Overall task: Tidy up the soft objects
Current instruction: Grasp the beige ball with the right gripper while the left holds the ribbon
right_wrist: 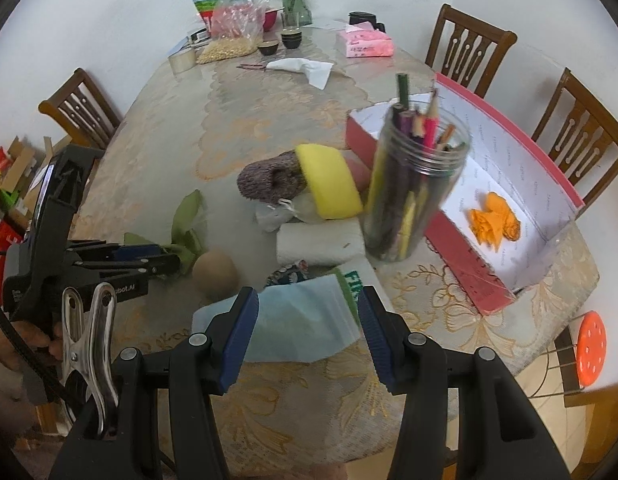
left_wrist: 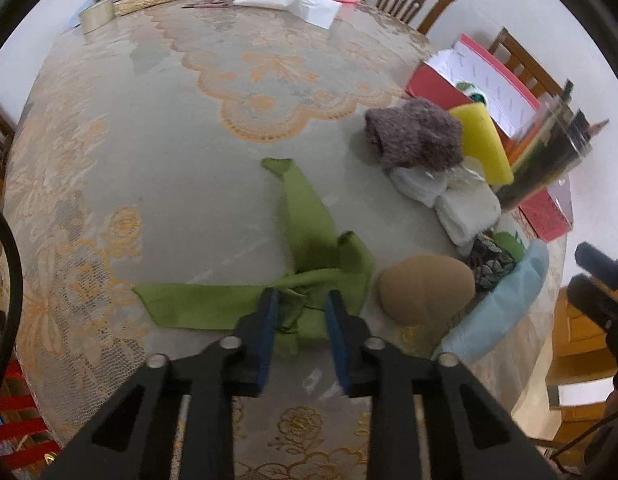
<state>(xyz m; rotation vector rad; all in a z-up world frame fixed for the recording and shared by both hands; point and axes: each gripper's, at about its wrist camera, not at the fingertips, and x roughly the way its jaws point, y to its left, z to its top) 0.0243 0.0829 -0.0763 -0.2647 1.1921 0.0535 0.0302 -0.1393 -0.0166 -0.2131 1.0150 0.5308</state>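
A green cloth (left_wrist: 305,216) lies crumpled on the lace-covered table (left_wrist: 149,160). My left gripper (left_wrist: 299,310) points down at its bunched middle, pads pinched on a fold. From the right wrist view that gripper (right_wrist: 175,258) reaches in from the left, tips at the green cloth (right_wrist: 189,220). My right gripper (right_wrist: 307,316) hovers open over a light blue cloth (right_wrist: 297,320), holding nothing. A tan soft ball (right_wrist: 215,276), a grey knitted piece (right_wrist: 269,182), a yellow sponge (right_wrist: 329,180) and a white folded towel (right_wrist: 321,242) lie grouped nearby.
A red box (right_wrist: 469,280) with white lining holds an orange cloth (right_wrist: 495,226) at the right. A clear jar of pencils (right_wrist: 413,192) stands tilted before it. Bowls, bags, tape and papers crowd the far end. Wooden chairs (right_wrist: 469,46) ring the table.
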